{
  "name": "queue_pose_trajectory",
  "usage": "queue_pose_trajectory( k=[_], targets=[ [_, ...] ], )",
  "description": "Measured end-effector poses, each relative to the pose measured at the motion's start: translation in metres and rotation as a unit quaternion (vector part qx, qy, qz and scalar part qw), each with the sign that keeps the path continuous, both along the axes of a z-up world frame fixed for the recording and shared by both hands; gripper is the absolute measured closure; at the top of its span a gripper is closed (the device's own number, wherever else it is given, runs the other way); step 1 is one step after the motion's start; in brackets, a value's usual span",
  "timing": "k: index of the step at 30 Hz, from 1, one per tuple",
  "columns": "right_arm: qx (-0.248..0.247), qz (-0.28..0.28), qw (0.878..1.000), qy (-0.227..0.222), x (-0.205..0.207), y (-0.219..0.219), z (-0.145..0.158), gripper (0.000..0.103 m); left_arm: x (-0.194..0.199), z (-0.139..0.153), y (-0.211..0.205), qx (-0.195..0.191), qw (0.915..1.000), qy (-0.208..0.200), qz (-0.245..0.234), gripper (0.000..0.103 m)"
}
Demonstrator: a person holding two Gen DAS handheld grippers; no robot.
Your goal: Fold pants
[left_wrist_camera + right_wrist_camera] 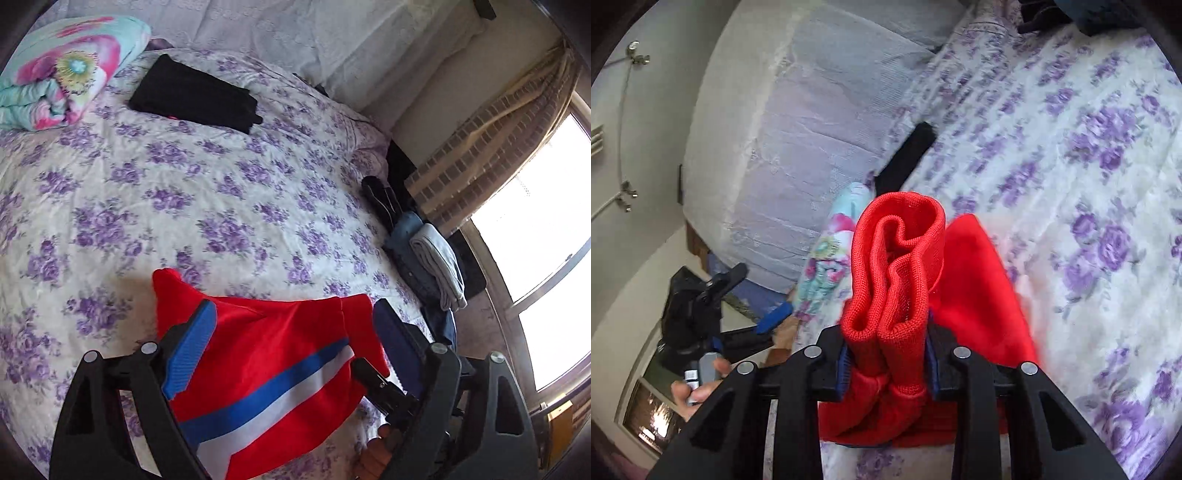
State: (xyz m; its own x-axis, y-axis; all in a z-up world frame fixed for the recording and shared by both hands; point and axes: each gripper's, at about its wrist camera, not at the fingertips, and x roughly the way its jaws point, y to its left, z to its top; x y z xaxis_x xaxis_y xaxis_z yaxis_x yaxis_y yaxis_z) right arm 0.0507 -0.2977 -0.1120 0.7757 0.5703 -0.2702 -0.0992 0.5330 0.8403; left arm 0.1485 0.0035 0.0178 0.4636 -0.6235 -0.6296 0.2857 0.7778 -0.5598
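Right gripper (pixel 886 354) clenches the red pants' (pixel 897 258) ribbed cuffs, lower centre; left gripper (pixel 291 332) gapes released around them.

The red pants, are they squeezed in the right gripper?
Yes, the right gripper pinches the red pants bunched between its blue pads.

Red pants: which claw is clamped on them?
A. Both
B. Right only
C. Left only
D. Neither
B: the right claw pinches the bunched ribbed edge of the red pants, while the left claw stands wide open, its pads clear of the cloth.
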Motion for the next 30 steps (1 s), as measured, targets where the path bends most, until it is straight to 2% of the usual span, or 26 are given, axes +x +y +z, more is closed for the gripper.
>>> queue_pose_trajectory(
  k=[2, 5, 6, 9, 11, 13, 15, 16, 18, 20, 21, 22, 23, 26, 28, 30],
  targets=[
    [-0.022, -0.014, 0.999, 0.025, 0.002, -0.001, -0.003, 0.064, -0.002, -0.011, 0.004, 0.002, 1.0, 0.008, 0.006, 0.019],
    [-0.041, -0.008, 0.998, 0.037, -0.004, -0.003, 0.004, 0.051, -0.008, -0.024, 0.005, 0.023, 0.9997, 0.003, 0.009, 0.019],
    [-0.056, -0.013, 0.998, 0.039, -0.008, -0.005, 0.008, 0.047, -0.011, -0.025, 0.004, 0.034, 0.9994, -0.008, 0.007, 0.019],
    [-0.096, -0.047, 0.993, 0.041, -0.03, -0.015, 0.019, 0.046, -0.025, -0.023, -0.004, 0.069, 0.9957, -0.061, -0.007, 0.019],
    [-0.129, -0.08, 0.988, 0.025, -0.045, -0.018, 0.035, 0.046, -0.036, -0.023, -0.008, 0.094, 0.99, -0.103, -0.02, 0.019],
    [-0.178, -0.08, 0.981, -0.016, -0.053, -0.005, 0.057, 0.056, -0.039, -0.026, -0.007, 0.103, 0.9878, -0.113, -0.028, 0.019],
    [-0.222, -0.044, 0.973, -0.052, -0.045, 0.018, 0.073, 0.065, -0.035, -0.032, -0.004, 0.101, 0.9888, -0.105, -0.032, 0.019],
    [-0.236, -0.019, 0.97, -0.064, -0.04, 0.031, 0.078, 0.07, -0.032, -0.032, -0.001, 0.096, 0.9898, -0.099, -0.035, 0.019],
    [-0.247, 0.018, 0.966, -0.074, -0.033, 0.049, 0.079, 0.073, -0.018, -0.031, 0.001, 0.079, 0.9909, -0.095, -0.054, 0.019],
    [-0.272, 0.034, 0.96, -0.047, -0.018, 0.062, 0.072, 0.073, -0.001, -0.033, 0.0, 0.072, 0.9912, -0.084, -0.073, 0.019],
    [-0.285, 0.035, 0.958, -0.019, -0.011, 0.063, 0.064, 0.076, 0.015, -0.039, -0.001, 0.078, 0.9921, -0.068, -0.072, 0.019],
    [-0.292, 0.034, 0.956, 0.01, -0.006, 0.061, 0.053, 0.084, 0.023, -0.046, -0.003, 0.087, 0.9924, -0.055, -0.069, 0.019],
    [-0.29, 0.031, 0.956, 0.033, -0.006, 0.055, 0.042, 0.088, 0.033, -0.055, -0.003, 0.101, 0.9922, -0.039, -0.061, 0.02],
    [-0.273, 0.029, 0.96, 0.048, -0.016, 0.037, 0.03, 0.099, 0.055, -0.087, 0.001, 0.155, 0.9876, -0.009, -0.024, 0.024],
    [-0.268, 0.033, 0.961, 0.058, -0.02, 0.033, 0.029, 0.101, 0.063, -0.102, 0.009, 0.145, 0.9892, 0.018, -0.013, 0.024],
    [-0.289, 0.041, 0.954, 0.067, -0.016, 0.039, 0.031, 0.1, 0.063, -0.1, 0.014, 0.144, 0.9893, 0.017, -0.006, 0.024]
  ],
)
